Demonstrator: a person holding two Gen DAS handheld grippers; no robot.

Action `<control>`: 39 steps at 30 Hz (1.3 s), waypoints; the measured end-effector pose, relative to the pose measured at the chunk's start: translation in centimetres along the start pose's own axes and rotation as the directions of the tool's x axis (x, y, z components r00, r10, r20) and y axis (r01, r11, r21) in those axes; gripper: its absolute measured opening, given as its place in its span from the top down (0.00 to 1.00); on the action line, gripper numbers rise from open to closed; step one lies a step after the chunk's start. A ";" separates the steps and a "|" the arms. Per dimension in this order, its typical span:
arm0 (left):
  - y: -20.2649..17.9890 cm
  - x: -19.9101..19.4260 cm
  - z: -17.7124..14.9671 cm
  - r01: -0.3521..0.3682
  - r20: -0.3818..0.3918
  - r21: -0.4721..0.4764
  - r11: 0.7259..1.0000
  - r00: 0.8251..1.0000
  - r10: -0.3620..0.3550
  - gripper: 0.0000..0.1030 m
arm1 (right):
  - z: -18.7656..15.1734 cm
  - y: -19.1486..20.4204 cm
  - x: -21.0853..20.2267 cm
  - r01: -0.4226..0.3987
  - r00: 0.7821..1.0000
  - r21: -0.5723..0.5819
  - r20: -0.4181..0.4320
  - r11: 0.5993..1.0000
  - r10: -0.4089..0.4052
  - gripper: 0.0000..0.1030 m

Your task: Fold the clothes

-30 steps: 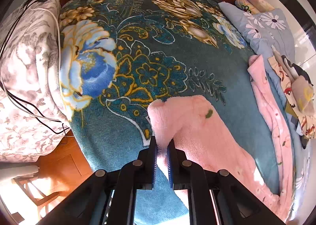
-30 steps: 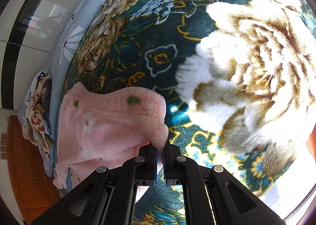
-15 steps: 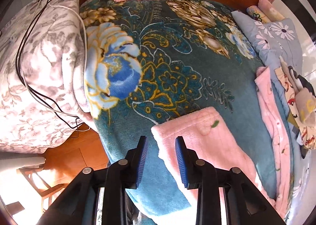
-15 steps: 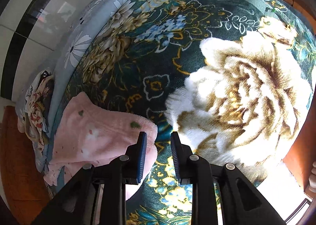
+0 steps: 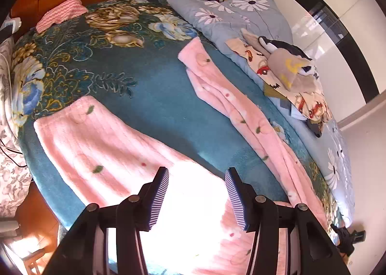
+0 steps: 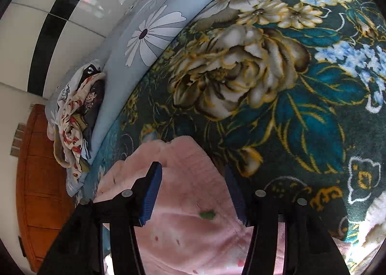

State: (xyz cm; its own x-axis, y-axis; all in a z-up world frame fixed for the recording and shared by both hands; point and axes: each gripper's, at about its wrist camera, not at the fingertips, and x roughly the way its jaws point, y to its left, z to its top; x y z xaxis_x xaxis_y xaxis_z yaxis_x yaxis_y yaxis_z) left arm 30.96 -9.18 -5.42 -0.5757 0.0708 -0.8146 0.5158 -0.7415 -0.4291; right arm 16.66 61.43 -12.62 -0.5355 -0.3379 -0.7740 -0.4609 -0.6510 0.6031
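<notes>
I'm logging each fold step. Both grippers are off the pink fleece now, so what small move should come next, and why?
Probably bring the left gripper and the right gripper, whose jaws are opening with no cloth pinched, down onto the two spread legs of the pink fleece pants to pick new edges. The legs lie apart on the teal floral blanket, so another fold seems due.

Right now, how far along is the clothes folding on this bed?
Early. Done: the pink fleece garment lies spread on the blanket, not yet folded. In hand: nothing; the left claw and right claw are opening above it, pads clear. Left: all the folds, plus the crumpled clothes pile.
</notes>
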 end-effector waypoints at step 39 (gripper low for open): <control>-4.1 0.1 -3.8 -0.077 0.009 0.197 0.977 0.997 0.077 0.41 | 2.2 4.0 4.6 -0.161 0.985 0.053 -0.059 0.986 0.164 0.76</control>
State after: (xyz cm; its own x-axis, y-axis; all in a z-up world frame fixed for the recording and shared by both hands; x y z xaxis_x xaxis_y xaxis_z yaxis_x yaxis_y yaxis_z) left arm 31.23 -3.62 -5.21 -0.5403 0.0075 -0.8415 0.4233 -0.8618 -0.2794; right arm 10.75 58.78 -13.38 -0.5609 -0.4794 -0.6749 -0.4061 -0.5511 0.7290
